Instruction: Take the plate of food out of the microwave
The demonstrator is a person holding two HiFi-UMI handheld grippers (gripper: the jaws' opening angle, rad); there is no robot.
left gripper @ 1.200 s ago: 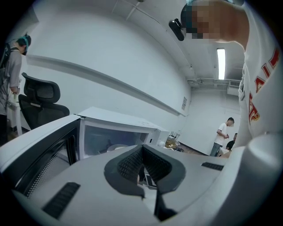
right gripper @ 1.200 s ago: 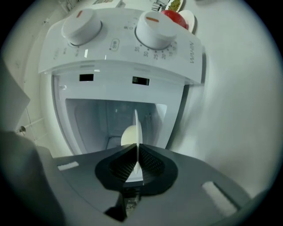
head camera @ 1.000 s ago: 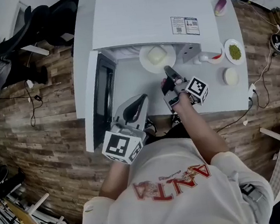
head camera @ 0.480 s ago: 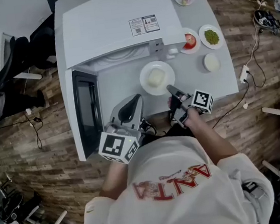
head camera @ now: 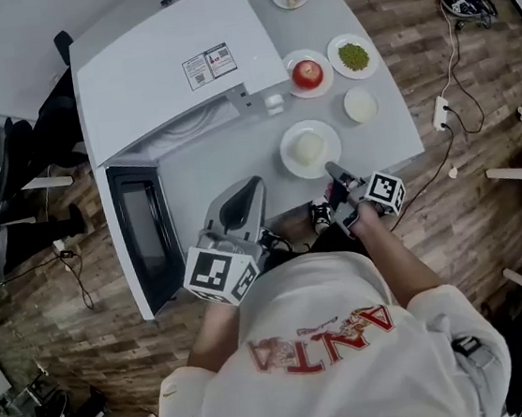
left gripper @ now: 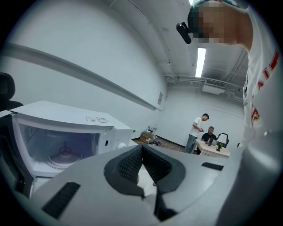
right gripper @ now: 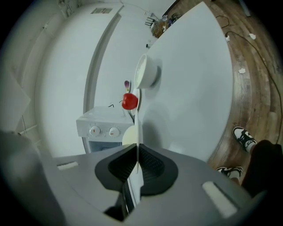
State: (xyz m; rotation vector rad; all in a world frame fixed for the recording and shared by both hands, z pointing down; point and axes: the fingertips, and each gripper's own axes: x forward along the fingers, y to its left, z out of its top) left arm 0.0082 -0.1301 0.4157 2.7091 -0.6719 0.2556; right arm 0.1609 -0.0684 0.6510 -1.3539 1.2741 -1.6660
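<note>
One round white plate with a pale block of food sits outside the white microwave, over the grey tabletop right of the open oven mouth. The right gripper clamps its near rim. Bare tabletop surrounds it, with a red-apple dish and small white bowl beyond; the left gripper, jaws together and empty, hangs left.

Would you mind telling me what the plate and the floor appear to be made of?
The plate looks like glazed white ceramic, though it could be melamine: its rim is smooth, thin and evenly white. The floor appears to be wood or wood-look laminate with a matte finish, showing brown staggered planks with visible grain.
</note>
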